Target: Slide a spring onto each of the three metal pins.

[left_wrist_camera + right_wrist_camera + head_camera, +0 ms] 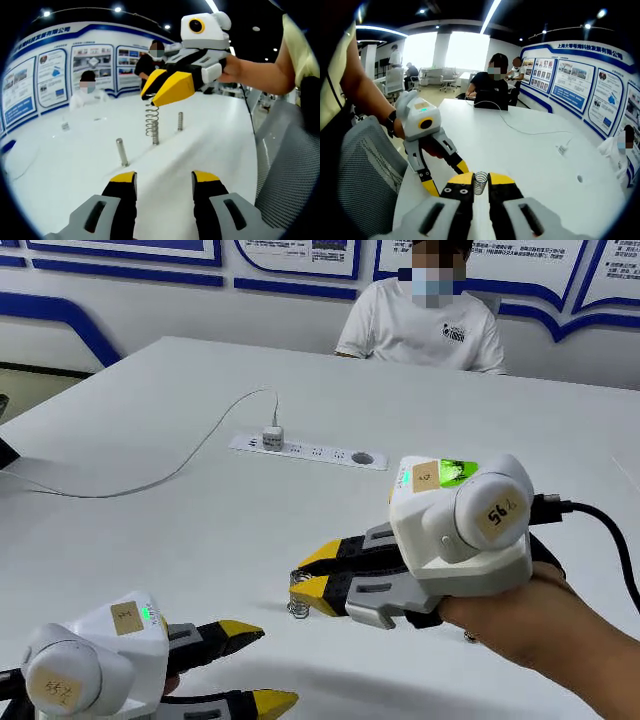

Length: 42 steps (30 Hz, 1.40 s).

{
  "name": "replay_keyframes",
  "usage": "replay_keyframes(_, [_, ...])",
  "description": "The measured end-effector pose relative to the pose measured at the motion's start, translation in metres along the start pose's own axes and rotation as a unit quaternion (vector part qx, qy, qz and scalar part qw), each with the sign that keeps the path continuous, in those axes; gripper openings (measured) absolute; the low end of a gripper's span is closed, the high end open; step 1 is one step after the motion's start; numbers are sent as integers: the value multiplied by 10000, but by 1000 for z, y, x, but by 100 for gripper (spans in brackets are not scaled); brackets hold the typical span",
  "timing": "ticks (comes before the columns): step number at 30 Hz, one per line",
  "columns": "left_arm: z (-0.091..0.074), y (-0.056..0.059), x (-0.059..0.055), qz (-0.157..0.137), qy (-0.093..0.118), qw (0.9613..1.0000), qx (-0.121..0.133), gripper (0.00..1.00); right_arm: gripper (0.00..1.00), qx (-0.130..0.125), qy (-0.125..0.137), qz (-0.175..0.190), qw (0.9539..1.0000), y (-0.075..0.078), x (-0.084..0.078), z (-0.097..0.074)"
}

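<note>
- The right tool [305, 578] is nearly closed, its yellow tips pinching the top coils of a spring [152, 120].
- The spring hangs upright from those tips. Its lower coils overlap the top of the middle pin [156, 140].
- Three pins stand upright in a row on the white tabletop [200, 540], just under the right tool.
- In the left gripper view, the near pin [121, 151] on the left and the far pin [180, 121] on the right are bare.
- The left tool [164, 177] is wide open and holds nothing. It hovers near the pins at the near left, its tips pointing at them and apart from the right tool.
- A hand grips the right tool from the right.
- A power strip [310, 452] lies farther back on the tabletop, with a white plug [272, 437] in it and a cable [150, 480] trailing to the left.
- A person [425, 325] in a white shirt sits at the far side.
</note>
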<state>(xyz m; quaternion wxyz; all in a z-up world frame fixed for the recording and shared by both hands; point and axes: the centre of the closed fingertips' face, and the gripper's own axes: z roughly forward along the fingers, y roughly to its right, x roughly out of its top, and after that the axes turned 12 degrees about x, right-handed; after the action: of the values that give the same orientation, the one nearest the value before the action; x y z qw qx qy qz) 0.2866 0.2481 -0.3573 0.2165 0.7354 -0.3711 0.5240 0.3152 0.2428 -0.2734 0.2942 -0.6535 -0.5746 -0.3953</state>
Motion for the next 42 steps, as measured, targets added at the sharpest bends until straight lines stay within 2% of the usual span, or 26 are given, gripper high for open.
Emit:
replay_keyframes(14, [-1,-6,-5,-140,-65,9998,107,55,12,-438,141,132,9989,37,5,0])
replay_keyframes(22, [-1,-8,-8,-201,-109,9997,128,59,12,-639,148,260,9975,57,-1,7])
replay_keyframes(32, [0,-7,-7,-220,-117,9996,116,60,12,-559,4,355,9978,64,-12,23])
replay_keyframes(42, [-1,-9,-9,-240,-138,9995,130,61,12,-505,-114,379,9979,65,-19,29])
